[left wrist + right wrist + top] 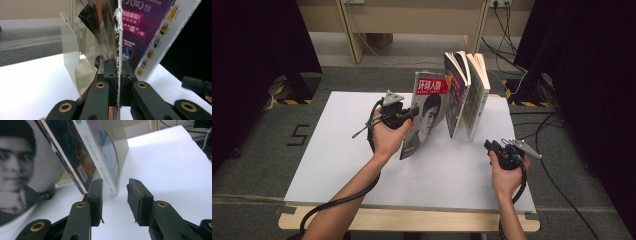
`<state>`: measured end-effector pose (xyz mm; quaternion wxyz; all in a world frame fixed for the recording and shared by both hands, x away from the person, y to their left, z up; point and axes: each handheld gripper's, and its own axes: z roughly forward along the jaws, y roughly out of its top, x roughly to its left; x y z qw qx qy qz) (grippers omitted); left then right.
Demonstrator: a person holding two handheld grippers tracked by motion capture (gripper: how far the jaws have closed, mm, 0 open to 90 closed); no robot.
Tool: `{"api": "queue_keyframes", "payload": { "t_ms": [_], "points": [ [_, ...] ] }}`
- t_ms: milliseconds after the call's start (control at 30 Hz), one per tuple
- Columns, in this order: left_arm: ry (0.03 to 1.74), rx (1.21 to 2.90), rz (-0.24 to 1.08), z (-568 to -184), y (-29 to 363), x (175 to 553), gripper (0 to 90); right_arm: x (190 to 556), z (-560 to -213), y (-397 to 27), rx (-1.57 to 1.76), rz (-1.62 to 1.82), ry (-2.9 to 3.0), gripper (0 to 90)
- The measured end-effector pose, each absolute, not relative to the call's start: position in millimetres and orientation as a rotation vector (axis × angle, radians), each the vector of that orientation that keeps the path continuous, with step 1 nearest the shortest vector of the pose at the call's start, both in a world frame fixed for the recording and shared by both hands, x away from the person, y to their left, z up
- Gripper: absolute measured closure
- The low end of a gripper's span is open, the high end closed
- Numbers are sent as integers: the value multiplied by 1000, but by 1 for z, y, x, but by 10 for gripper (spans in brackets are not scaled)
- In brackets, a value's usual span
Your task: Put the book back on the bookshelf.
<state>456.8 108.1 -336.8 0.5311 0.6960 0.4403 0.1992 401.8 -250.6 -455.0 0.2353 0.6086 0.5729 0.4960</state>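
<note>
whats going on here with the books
A person works at a white table with a gripper in each hand. The left gripper is shut on the edge of a magazine with a face on its cover, holding it upright. Just beyond it stand two books, upright and fanned slightly open. The right gripper is open with nothing between its jaws, low over the table and pointed at the books' lower edges.
</note>
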Motion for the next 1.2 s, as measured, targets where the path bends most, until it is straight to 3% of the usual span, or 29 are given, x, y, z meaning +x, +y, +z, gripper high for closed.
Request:
{"api": "queue_keyframes", "payload": {
  "t_ms": [300,1200],
  "points": [
    [1080,1601,496,-327,118,466,864,404,-479,-243,1680,1305,1645,654],
    [1048,1499,531,-316,110,482,864,403,-485,-245,1675,1284,1644,653]
  ]
}}
